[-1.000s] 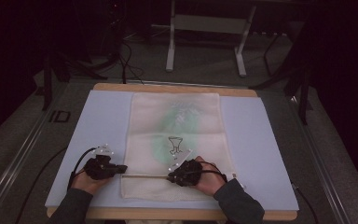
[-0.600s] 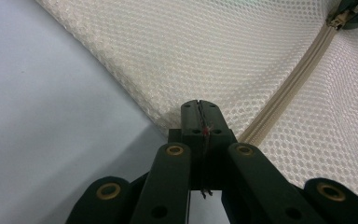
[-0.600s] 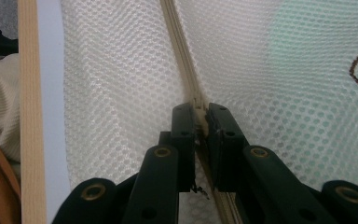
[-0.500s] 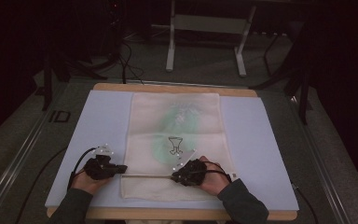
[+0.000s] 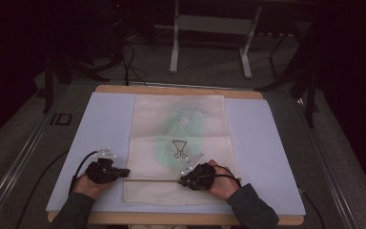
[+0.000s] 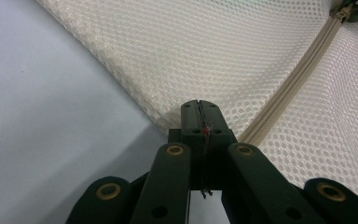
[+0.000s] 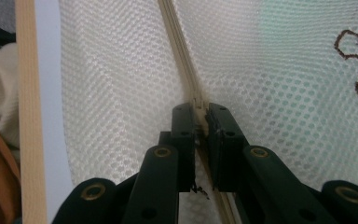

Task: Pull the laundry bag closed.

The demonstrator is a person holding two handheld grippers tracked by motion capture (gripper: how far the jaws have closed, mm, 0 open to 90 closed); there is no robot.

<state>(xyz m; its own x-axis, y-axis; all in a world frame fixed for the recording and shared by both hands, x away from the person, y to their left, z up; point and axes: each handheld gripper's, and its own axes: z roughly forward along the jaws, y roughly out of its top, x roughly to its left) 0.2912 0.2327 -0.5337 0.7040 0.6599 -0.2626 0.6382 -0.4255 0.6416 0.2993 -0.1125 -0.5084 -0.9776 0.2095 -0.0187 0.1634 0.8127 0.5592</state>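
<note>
A cream mesh bag lies flat mid-worktop. The left hand-held gripper clenches its near-left edge; the right hand-held gripper pinches what seems the zipper pull.

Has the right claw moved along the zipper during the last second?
Yes. The right claw, closed on the zipper pull, slid rightward along the zipper, judged against the drawing on the mesh bag.

One mesh bag, one zipper, two claws.

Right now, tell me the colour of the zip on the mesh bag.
Beige zip on the cream mesh bag; clearest in the right gripper view.
</note>
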